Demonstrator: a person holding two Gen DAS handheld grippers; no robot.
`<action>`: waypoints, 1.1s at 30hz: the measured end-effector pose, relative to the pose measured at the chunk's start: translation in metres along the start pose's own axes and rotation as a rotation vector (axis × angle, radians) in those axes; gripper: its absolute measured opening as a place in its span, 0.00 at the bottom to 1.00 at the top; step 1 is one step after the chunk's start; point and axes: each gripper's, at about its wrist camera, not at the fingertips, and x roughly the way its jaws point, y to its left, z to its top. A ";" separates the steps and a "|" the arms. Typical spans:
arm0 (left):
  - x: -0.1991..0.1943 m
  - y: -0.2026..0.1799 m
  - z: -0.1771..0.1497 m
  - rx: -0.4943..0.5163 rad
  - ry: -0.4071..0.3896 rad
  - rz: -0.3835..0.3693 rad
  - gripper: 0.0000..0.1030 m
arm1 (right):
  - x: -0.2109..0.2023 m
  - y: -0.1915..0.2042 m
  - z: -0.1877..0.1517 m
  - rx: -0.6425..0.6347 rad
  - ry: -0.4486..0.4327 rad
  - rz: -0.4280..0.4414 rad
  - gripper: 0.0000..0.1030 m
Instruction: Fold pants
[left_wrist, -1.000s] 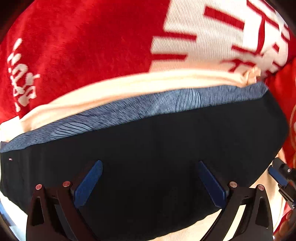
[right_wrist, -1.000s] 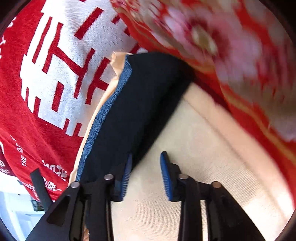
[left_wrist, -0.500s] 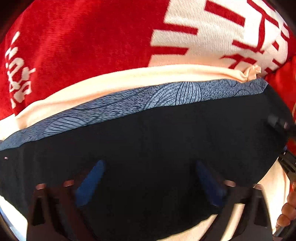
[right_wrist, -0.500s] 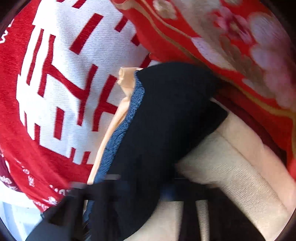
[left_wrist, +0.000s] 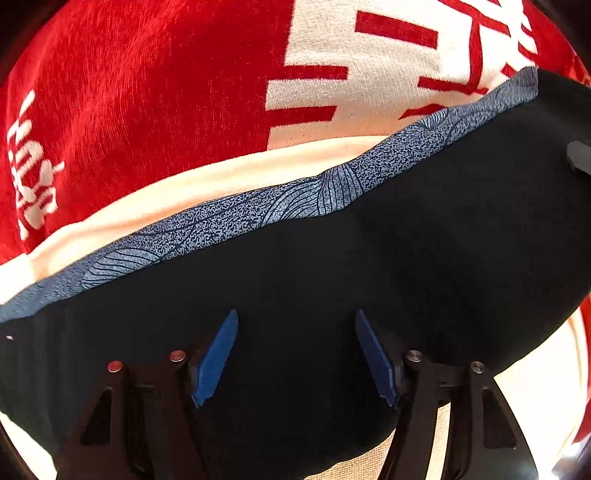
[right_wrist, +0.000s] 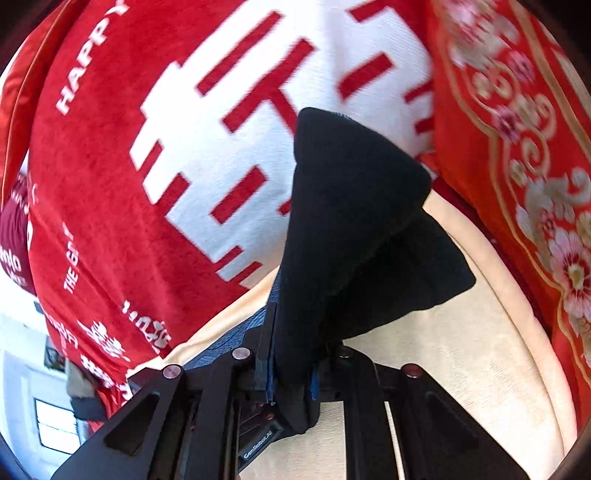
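The pants (left_wrist: 369, 258) are dark navy with a blue patterned band (left_wrist: 258, 214) along the far edge. They lie on a cream cloth (left_wrist: 207, 184) over a red and white blanket. My left gripper (left_wrist: 295, 354) hovers over the dark fabric with its blue pads apart, holding nothing. My right gripper (right_wrist: 290, 373) is shut on one end of the pants (right_wrist: 347, 221), and the fabric rises in a lifted peak beyond the jaws. A dark part of the right gripper (left_wrist: 578, 157) shows at the right edge of the left wrist view.
The red blanket with white characters (right_wrist: 147, 166) covers the surface beyond the pants. A red floral cushion or cover (right_wrist: 517, 147) lies to the right. The cream cloth (right_wrist: 461, 350) extends under my right gripper. A window and room floor (right_wrist: 48, 424) show at lower left.
My right gripper closed on the end of the pants and lifted it. My left gripper's pads narrowed but stayed apart, and the pants' right end rose in its view.
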 end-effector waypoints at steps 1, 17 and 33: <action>0.000 0.000 0.000 0.007 -0.004 -0.002 0.65 | -0.001 0.009 -0.001 -0.023 0.004 -0.008 0.14; -0.075 0.181 -0.035 -0.138 0.016 -0.013 0.86 | 0.078 0.196 -0.113 -0.502 0.113 -0.208 0.20; -0.094 0.358 -0.100 -0.264 0.104 0.106 0.86 | 0.116 0.231 -0.225 -0.461 0.387 -0.088 0.60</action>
